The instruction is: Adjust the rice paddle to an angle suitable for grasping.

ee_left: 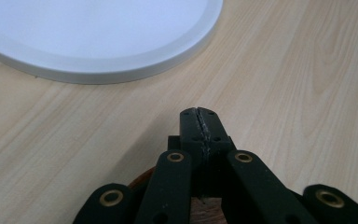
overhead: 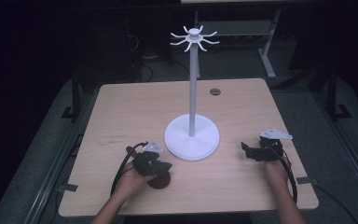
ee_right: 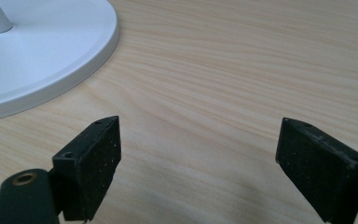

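Note:
A white stand has a round base (overhead: 192, 138), a tall thin pole (overhead: 193, 84) and a ring of curved hooks (overhead: 194, 38) at the top; it rises from the middle of the wooden table (overhead: 135, 107). My left gripper (overhead: 167, 166) lies low at the base's front left, its jaws pressed together with nothing showing between them. In the left gripper view the gripper (ee_left: 200, 115) points at bare wood just short of the base (ee_left: 98, 37). A dark reddish-brown round thing (overhead: 159, 182) lies under it, and its edge (ee_left: 142, 179) peeks out beneath the linkage. My right gripper (overhead: 245, 149) stands open right of the base, with bare wood between the jaws of the gripper (ee_right: 198, 154).
A small dark round hole (overhead: 215, 91) marks the table's far side. The base's rim (ee_right: 51, 70) lies to the upper left in the right gripper view. Dark floor, cables and table legs surround the table. Metal brackets (overhead: 306, 180) sit at the front corners.

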`<state>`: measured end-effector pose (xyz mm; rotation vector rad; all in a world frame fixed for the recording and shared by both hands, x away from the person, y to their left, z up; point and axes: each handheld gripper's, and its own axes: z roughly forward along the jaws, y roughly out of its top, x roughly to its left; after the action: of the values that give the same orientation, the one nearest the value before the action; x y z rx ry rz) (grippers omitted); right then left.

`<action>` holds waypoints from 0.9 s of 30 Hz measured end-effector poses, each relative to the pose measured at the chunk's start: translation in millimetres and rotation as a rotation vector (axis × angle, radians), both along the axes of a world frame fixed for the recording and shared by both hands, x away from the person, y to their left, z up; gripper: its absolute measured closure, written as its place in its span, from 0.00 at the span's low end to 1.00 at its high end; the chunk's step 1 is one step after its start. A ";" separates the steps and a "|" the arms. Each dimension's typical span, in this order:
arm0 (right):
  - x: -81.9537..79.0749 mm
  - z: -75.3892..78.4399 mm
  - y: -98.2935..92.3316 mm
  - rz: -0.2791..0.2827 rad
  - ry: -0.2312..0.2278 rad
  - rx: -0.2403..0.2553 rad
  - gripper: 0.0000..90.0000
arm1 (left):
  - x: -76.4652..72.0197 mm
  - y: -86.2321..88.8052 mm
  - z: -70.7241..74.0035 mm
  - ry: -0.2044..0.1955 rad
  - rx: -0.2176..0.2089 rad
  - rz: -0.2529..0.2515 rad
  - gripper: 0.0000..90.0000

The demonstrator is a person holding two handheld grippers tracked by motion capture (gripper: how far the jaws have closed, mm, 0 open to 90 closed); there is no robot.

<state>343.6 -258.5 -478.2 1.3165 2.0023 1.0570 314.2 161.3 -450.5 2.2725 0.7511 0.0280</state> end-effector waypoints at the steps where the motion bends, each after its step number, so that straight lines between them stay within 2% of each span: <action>1: 0.0 0.0 0.0 0.000 0.000 0.000 0.15 | 0.0 0.0 0.0 0.000 0.000 0.000 1.00; 6: 0.1 0.0 -0.3 0.000 -0.001 0.001 0.15 | -1.7 0.4 -0.3 0.019 -0.002 0.008 1.00; 11: 0.0 0.0 -0.2 0.000 -0.001 0.001 0.15 | -4.5 4.1 -0.3 0.024 0.002 -0.003 1.00; 15: 0.0 0.0 -0.1 0.000 -0.001 0.000 0.15 | -7.8 5.9 -0.2 0.026 -0.002 0.009 1.00; 22: -0.1 0.0 -0.1 -0.002 -0.003 0.000 0.15 | -14.1 13.7 2.6 0.025 0.035 -0.006 1.00; 25: -0.1 0.0 -0.1 -0.002 -0.003 -0.001 0.15 | -15.9 16.6 1.9 0.028 0.031 0.007 1.00; 26: -0.1 0.1 -0.1 -0.002 -0.003 0.000 0.15 | -15.6 18.4 2.2 0.025 0.042 -0.003 1.00; 27: -0.1 0.1 -0.2 -0.003 -0.003 0.000 0.15 | -17.0 18.7 1.6 0.030 0.030 0.011 1.00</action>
<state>343.5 -258.7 -478.1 1.3163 1.9975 1.0568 297.2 179.9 -448.9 2.3022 0.7845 0.0105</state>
